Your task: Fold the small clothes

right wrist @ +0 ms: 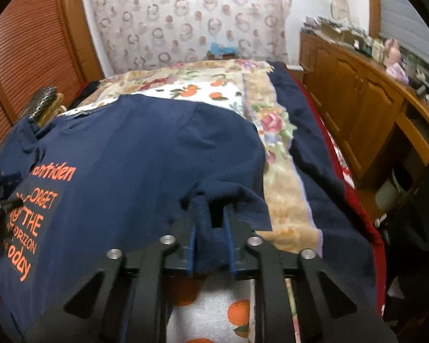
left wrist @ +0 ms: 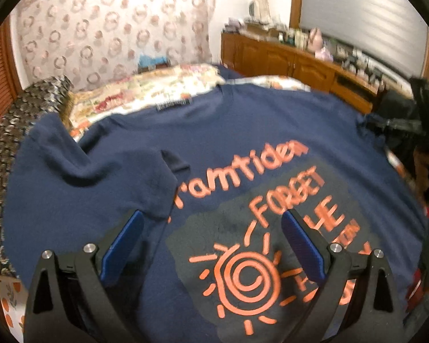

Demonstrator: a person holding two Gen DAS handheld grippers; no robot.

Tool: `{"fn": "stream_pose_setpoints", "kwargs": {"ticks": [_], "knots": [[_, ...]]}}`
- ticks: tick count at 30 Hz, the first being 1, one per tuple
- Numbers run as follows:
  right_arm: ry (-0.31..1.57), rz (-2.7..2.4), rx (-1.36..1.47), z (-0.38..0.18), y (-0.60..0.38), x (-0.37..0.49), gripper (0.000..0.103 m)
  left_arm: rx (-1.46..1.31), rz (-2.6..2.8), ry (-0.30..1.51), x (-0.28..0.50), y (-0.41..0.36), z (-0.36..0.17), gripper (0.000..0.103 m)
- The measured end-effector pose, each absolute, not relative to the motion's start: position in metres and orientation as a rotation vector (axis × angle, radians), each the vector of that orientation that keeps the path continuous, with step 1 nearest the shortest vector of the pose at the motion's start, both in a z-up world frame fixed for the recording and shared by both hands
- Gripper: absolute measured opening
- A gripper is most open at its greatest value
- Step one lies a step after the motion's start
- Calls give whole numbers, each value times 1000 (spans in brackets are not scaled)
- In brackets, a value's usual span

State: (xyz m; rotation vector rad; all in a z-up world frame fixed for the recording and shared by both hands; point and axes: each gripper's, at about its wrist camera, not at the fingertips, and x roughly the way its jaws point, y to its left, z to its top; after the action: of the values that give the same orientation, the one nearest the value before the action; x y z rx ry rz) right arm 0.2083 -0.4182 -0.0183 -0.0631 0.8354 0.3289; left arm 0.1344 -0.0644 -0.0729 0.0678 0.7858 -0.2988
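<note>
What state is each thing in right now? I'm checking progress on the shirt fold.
Navy T-shirt: spread print-up on the bed, one side already folded in over the print's edge, not yet fully folded.
Left hand-held gripper: open, hovering over the print, holding nothing.
Right hand-held gripper: shut on a bunch of the shirt's fabric at its edge.
Cabinet doors: closed.
Slatted closet door: closed.
</note>
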Motion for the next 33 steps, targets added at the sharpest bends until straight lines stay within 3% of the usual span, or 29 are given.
{"fn": "stream_pose_setpoints", "kwargs": {"ticks": [12,18,33], "knots": [[667,549,-189,36,-326,205,8,52,-326,635,107,-52,-31,98],[706,584,-198,25,-311,197,42,46,-357,645,94,-57,-31,98],[851,310,-111,-16,-400,220,46,-10,-325,642,77,-48,-33,98]]}}
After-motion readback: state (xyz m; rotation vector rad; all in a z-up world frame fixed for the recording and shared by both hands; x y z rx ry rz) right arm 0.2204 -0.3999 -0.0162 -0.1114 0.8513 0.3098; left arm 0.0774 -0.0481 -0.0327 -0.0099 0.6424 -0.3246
